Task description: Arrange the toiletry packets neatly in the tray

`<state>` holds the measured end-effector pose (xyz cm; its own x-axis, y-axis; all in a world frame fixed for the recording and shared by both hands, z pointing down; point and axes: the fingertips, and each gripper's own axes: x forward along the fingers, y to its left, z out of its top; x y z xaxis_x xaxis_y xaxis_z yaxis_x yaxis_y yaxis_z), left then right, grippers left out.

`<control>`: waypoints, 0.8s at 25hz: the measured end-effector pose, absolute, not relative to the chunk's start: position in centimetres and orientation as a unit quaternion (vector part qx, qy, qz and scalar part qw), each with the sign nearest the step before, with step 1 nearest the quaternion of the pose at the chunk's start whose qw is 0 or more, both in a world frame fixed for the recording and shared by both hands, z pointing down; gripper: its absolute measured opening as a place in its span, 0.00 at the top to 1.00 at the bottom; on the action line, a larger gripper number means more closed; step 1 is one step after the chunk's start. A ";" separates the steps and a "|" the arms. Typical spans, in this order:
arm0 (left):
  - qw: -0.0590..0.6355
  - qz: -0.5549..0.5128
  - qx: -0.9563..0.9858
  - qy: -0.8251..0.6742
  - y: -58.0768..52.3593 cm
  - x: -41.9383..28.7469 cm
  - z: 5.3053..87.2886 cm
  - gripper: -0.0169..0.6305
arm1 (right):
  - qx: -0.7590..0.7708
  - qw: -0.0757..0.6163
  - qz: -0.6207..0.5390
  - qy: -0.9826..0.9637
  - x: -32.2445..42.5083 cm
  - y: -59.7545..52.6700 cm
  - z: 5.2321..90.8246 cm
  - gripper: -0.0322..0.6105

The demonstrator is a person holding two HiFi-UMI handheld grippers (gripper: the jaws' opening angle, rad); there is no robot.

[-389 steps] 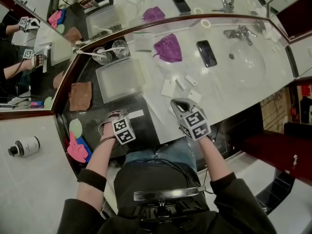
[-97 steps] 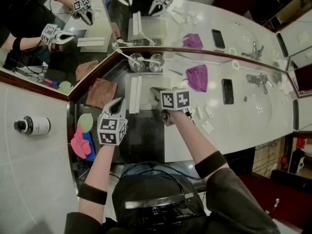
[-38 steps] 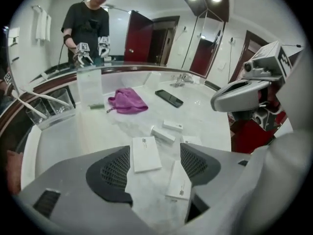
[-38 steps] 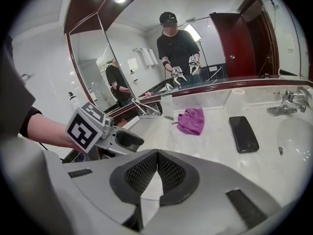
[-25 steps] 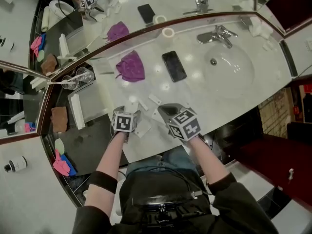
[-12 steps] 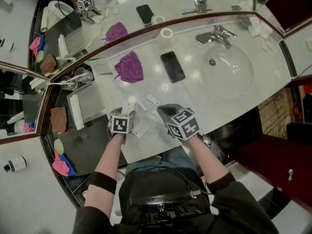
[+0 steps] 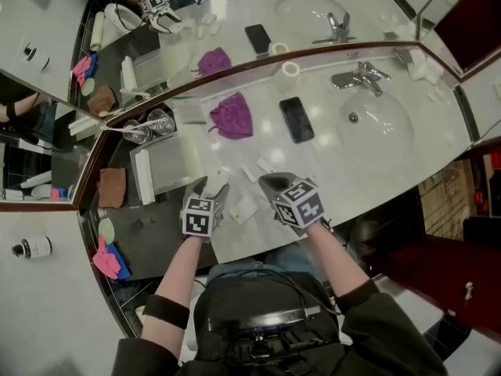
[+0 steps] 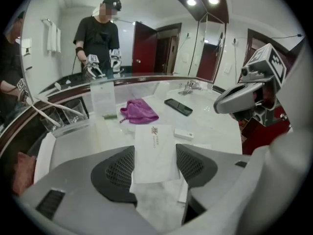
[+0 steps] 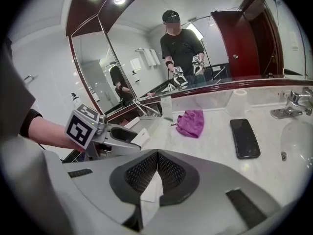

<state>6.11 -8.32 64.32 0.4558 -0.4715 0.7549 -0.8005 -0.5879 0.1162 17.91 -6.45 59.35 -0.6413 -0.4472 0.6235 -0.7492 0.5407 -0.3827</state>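
Marble counter, one tray, one packet in left gripper

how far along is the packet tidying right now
Done: some white packets seem to stand along the left edge of the tray. In hand: the left claw has just closed on one packet; the right claw is shut. Left: several loose packets on the counter.
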 end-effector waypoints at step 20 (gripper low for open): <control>0.203 0.278 0.828 -0.444 -5.5 -3.5 54.6 0.56 | 0.249 0.249 0.249 -0.902 3.3 -4.9 54.4 0.94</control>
<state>-3.54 -5.47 54.60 0.4524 -0.6215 0.6396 -0.8470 -0.5240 0.0899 3.31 -4.95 54.41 -0.7521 -0.3246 0.5735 -0.5728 0.7524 -0.3253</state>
